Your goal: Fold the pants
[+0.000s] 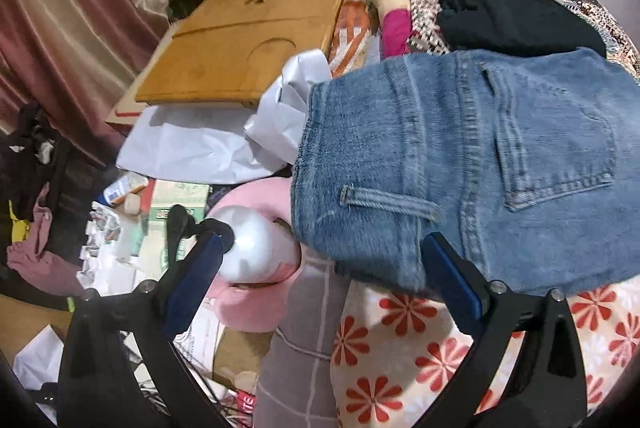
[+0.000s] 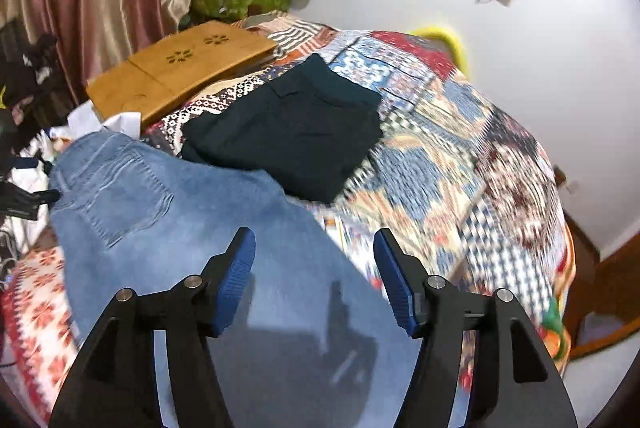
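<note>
Folded blue jeans (image 1: 472,164) lie on the bed, back pocket up; they also show in the right wrist view (image 2: 192,228). My left gripper (image 1: 324,248) is open at the jeans' waistband corner, its right finger (image 1: 452,276) beside the denim edge, holding nothing. My right gripper (image 2: 314,276) is open and hovers just above the jeans, casting a shadow on them. Folded dark pants (image 2: 288,132) lie on the patchwork quilt behind the jeans; they also show in the left wrist view (image 1: 508,8).
A wooden lap tray (image 1: 244,32) lies on the bed's left side with white paper (image 1: 208,140) beside it. A pink cushion and white bottle (image 1: 256,248) sit by the left gripper. Clutter covers the floor at left. A patchwork quilt (image 2: 460,156) covers the bed.
</note>
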